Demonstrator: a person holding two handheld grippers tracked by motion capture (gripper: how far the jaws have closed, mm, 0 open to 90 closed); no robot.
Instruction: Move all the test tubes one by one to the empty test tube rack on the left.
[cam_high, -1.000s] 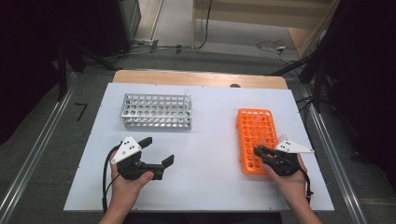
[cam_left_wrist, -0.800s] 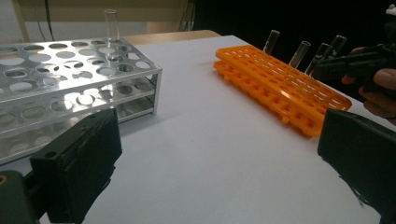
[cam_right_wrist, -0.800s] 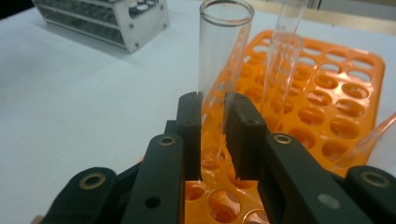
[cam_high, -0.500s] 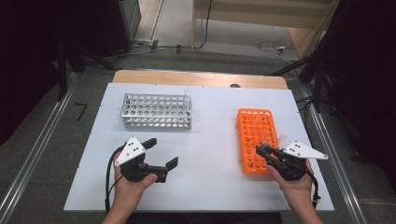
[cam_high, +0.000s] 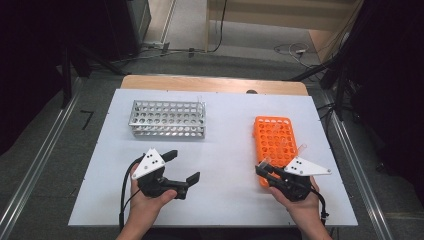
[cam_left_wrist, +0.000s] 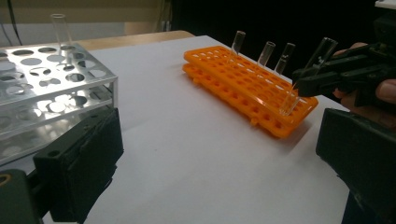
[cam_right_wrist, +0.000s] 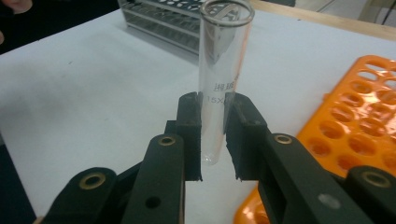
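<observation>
Right gripper (cam_high: 265, 170) sits at the lower right of the high view, and from where I'm watching its jaws are clamped on a clear glass test tube (cam_right_wrist: 220, 79). In the right gripper view the tube stands upright dead centre of the frame, pinched between the two black pads around its lower half, open rim at the top, some printed lettering on the glass just above the pads. In the left gripper view the same tube leans at a slant at the near end of the orange tube rack (cam_high: 275, 142), bottom tip right at the rack's corner; I honestly can't tell whether it's clear of its hole. That rack lies flat at the right of the white bench (cam_high: 225, 130), with three more glass tubes (cam_left_wrist: 266, 53) standing in it toward the upper right of the left gripper view. Left gripper (cam_high: 182, 167) is lower left of centre in the high view, jaws spread wide with nothing between them, just bare bench. The metal tube rack (cam_high: 167, 119) sits in the upper left part of the bench, well apart from the orange one, with one tube (cam_left_wrist: 60, 29) standing in it.
</observation>
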